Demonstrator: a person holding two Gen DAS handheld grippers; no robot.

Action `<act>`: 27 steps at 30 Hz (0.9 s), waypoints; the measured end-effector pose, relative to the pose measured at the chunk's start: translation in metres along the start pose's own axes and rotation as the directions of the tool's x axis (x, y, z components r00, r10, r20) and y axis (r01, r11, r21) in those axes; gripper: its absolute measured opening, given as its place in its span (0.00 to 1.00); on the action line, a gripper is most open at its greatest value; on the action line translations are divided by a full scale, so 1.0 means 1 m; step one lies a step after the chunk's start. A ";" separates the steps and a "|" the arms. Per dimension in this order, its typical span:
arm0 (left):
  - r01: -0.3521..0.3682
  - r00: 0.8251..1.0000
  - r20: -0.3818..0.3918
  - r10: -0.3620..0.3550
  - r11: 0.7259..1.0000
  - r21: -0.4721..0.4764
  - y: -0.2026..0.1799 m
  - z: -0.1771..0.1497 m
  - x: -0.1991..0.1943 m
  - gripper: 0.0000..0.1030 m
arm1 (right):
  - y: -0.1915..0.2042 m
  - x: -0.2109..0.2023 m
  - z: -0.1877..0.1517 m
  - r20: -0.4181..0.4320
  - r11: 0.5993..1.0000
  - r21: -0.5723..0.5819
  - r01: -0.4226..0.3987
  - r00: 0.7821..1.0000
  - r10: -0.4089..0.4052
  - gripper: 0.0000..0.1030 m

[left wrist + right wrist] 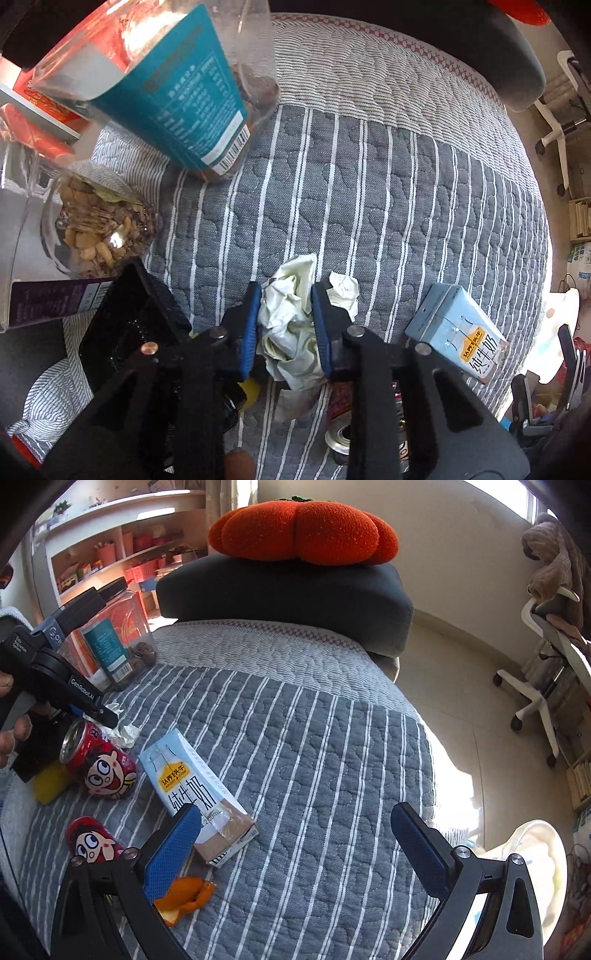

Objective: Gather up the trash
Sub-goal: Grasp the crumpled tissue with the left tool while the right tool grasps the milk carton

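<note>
On the striped quilt (369,184), the left claw (284,317) is clamped on a crumpled wad of paper (288,325), blue pads pressing in from both sides, and it looks like a decent bite! A second scrap of paper (343,291) sits just beside the right pad, outside the grip. The trick now, I'd say: keep the squeeze even and lift straight up, so the soft wad doesn't slip or drag that loose scrap along.

Over on the right, the claw (295,834) hangs wide apart, holding nothing, above the quilt. Plenty left to collect: a milk carton (195,794) lying flat near its left finger, orange peel (184,893) just under that finger, a red can (99,764) on its side, a second can (92,842) nearby. No bin in view, so I can't tell where the wad goes.
</note>
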State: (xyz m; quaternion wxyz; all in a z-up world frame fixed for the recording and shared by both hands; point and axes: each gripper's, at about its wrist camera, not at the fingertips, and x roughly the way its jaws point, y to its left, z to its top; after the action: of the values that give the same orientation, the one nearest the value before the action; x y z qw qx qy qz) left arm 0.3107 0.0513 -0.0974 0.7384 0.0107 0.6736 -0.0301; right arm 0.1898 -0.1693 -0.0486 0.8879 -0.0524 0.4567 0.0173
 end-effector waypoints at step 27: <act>0.261 0.806 0.559 -0.193 0.964 -0.043 0.014 -0.124 -0.115 0.29 | 0.054 0.056 -0.005 -0.075 0.981 -0.118 -0.156 0.986 0.148 0.54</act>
State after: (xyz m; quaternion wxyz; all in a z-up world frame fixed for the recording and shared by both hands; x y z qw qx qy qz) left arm 0.1782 0.0754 0.0054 0.8909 -0.1225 0.4298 -0.0804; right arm 0.2141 -0.1170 -0.1017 0.8635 -0.0727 0.4864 0.1117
